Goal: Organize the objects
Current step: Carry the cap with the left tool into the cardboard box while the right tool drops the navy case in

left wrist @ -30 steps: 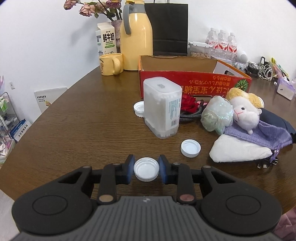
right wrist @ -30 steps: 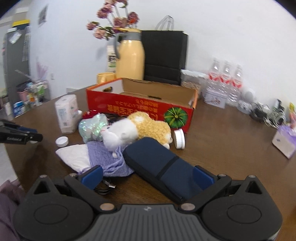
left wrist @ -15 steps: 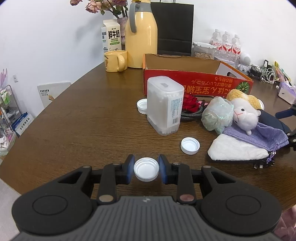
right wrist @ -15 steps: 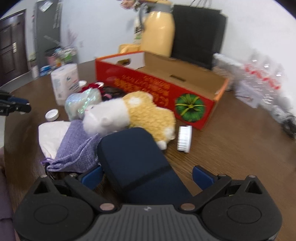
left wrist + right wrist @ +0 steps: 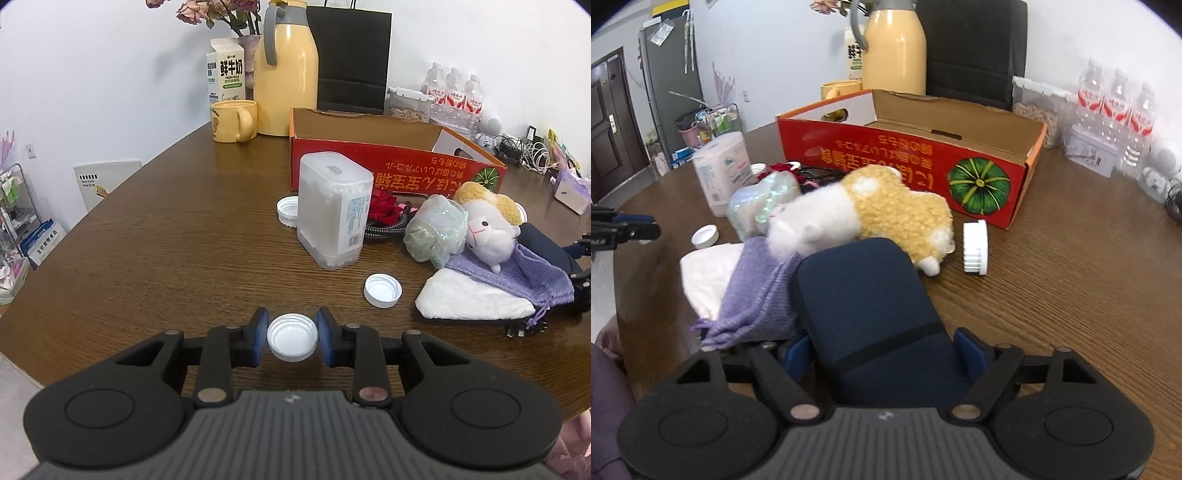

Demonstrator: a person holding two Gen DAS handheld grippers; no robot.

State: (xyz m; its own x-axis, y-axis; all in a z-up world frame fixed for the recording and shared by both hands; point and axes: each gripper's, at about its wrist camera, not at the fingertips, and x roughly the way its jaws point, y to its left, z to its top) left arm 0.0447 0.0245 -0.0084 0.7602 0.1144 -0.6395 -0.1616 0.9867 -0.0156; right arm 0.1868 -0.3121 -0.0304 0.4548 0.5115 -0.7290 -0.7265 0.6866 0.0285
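Bottle cap point(image 5: 292, 336) is sitting pinched between my left gripper point(image 5: 292, 339) fingers, held just above the bench point(image 5: 155, 236) at its near edge. Compared with a second ago, that grip is unchanged, while on the right I am bringing the right gripper point(image 5: 886, 345) fingers in around the navy pouch point(image 5: 866, 295); they are now pressing its sides, where before they were spread wide of it. I am judging both items ready for transfer into the red cardboard box point(image 5: 391, 158). Counting left to right: three loose white caps including the held one, one clear plastic container point(image 5: 332, 210), one plush sheep point(image 5: 487, 225), one purple knit bag point(image 5: 532, 273), one navy pouch.
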